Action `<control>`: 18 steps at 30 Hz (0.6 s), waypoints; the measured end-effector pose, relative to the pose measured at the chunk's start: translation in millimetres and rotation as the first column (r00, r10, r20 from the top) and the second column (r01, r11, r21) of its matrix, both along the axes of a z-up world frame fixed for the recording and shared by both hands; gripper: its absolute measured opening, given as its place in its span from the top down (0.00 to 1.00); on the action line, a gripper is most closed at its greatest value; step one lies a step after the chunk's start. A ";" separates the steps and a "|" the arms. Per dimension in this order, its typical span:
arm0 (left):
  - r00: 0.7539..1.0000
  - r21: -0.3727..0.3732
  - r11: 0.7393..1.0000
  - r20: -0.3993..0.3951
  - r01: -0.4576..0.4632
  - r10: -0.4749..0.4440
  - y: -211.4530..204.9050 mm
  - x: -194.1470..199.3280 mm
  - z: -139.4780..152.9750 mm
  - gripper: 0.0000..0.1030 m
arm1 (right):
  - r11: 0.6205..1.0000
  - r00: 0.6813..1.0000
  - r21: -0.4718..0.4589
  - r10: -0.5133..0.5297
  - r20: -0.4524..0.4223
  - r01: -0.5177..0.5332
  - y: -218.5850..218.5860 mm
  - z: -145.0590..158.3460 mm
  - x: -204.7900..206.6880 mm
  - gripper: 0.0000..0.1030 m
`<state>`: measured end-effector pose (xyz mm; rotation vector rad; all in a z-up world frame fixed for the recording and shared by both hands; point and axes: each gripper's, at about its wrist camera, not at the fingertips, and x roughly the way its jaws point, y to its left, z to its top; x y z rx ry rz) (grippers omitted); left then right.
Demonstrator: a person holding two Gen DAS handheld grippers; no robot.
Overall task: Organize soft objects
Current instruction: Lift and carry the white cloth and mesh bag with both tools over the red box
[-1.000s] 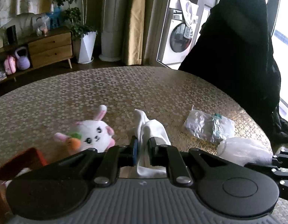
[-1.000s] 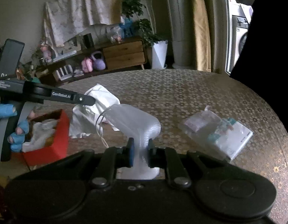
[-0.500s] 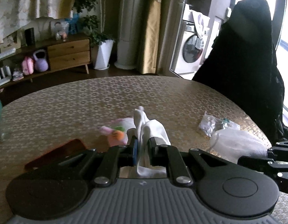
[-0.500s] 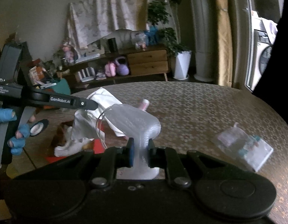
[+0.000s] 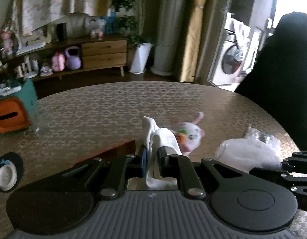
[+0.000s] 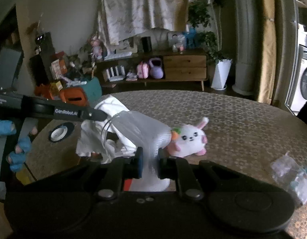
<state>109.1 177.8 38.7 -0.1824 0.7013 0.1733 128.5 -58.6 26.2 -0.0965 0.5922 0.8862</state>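
Both tools pinch bags (white [image 5: 153,137], clear [image 6: 147,137]) near the bunny [image 6: 190,139].

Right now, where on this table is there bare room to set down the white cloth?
The far half of the table, beyond the bunny plush, is bare, as is the stretch between the bunny and the plastic packet. It is crowded near the red box under both grippers.

L grip [image 5: 152,160] clamped (on cloth) | R grip [image 6: 149,164] clamped
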 end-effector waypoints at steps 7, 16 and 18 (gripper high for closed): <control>0.997 0.000 0.998 -0.025 -0.068 0.068 35.0 -4.0 -21.1 0.89 | 0.998 0.999 -0.061 0.034 -0.021 -0.035 43.3 -15.7 3.3 0.88; 0.988 0.020 0.992 -0.092 -0.122 0.123 66.8 3.5 -57.7 0.89 | 0.987 0.995 -0.136 0.080 -0.059 -0.087 96.1 -44.7 12.5 0.88; 0.986 0.040 0.991 -0.103 -0.128 0.131 71.0 8.1 -65.2 0.89 | 0.983 0.994 -0.155 0.086 -0.070 -0.096 105.4 -53.6 15.3 0.88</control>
